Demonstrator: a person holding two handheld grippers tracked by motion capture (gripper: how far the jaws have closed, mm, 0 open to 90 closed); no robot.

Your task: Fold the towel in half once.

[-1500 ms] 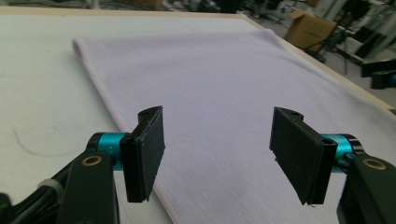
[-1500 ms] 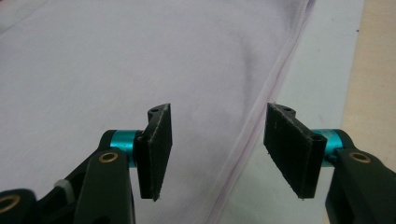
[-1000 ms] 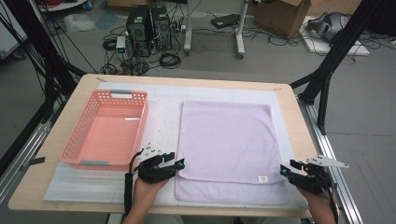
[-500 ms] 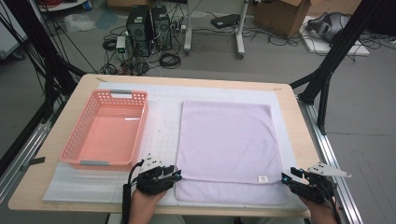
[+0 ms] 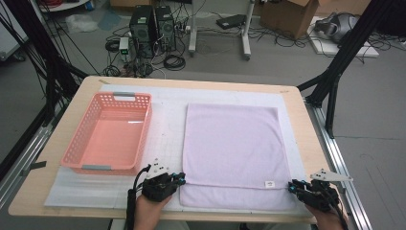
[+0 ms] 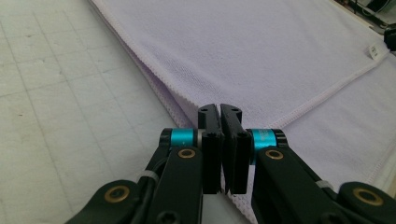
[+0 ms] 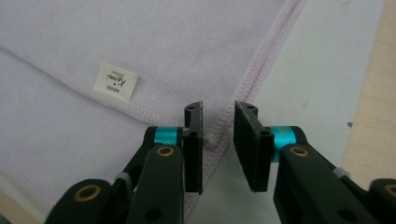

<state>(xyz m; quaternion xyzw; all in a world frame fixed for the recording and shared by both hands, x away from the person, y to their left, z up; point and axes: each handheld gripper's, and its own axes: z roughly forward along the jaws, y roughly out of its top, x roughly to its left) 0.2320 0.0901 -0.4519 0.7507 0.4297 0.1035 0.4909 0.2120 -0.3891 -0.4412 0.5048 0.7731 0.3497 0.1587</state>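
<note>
Though small, label: a white tag (image 7: 115, 82) with unreadable script on the lilac folded terry towel (image 5: 232, 143).
Towel axis: near to far.
Left gripper (image 6: 220, 112): has just been closing, now pinching the towel's near-left corner.
Right gripper (image 7: 218, 114): has just been closing, narrow gap over the near-right corner.

Soft matt terry cloth towel (image 5: 232, 143), glossy plastic basket (image 5: 76, 153), smooth wooden table (image 5: 297, 103)

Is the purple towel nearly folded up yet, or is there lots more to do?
One fold looks done: the towel lies doubled, its top layer stopping short of the near edge. Now the left gripper has just closed on its near left corner, while the right gripper is not yet shut at the right corner. More folding and the pink basket remain.
</note>
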